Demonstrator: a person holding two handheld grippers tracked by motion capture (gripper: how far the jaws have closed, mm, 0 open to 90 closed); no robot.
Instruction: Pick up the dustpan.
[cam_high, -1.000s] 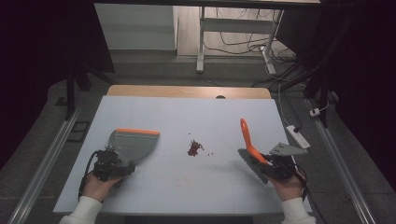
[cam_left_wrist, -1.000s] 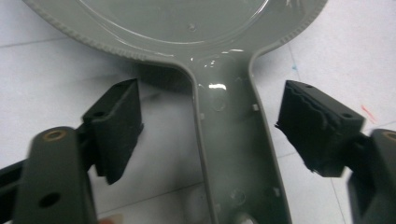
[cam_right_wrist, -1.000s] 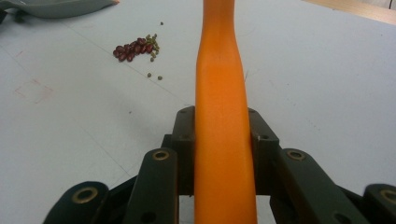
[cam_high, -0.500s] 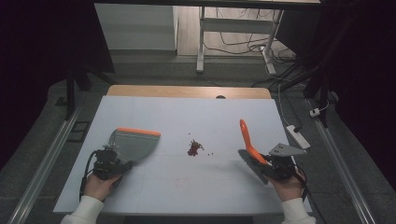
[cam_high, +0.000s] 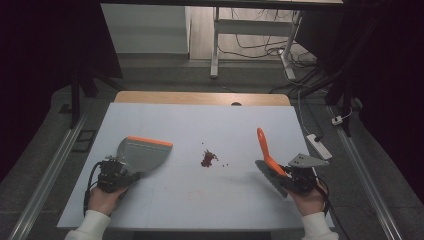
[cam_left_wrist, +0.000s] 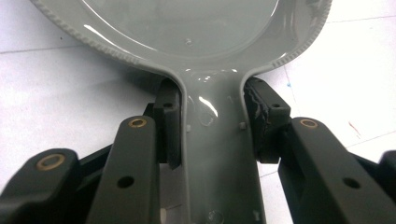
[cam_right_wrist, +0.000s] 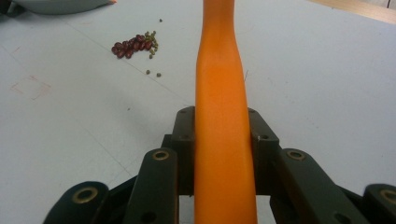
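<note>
Left gripper (cam_left_wrist: 212, 135) jaws just closed on dustpan (cam_high: 142, 155) handle; right gripper (cam_right_wrist: 223, 140) clamps brush (cam_high: 267, 155). Advice: sweep beans (cam_high: 209, 158) gently toward pan lip.

Pale grey-white tabletop (cam_high: 210, 210) with a wooden strip along the far edge. Sitting on it: a grey dustpan (cam_high: 142, 155) (orange lip) on the left, and a little pile of red beans (cam_high: 208, 158) mid-table, some strays just beside.

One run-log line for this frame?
left claw: just closed on dustpan handle | right claw: shut on brush handle | beans: unswept, mid-table
</note>
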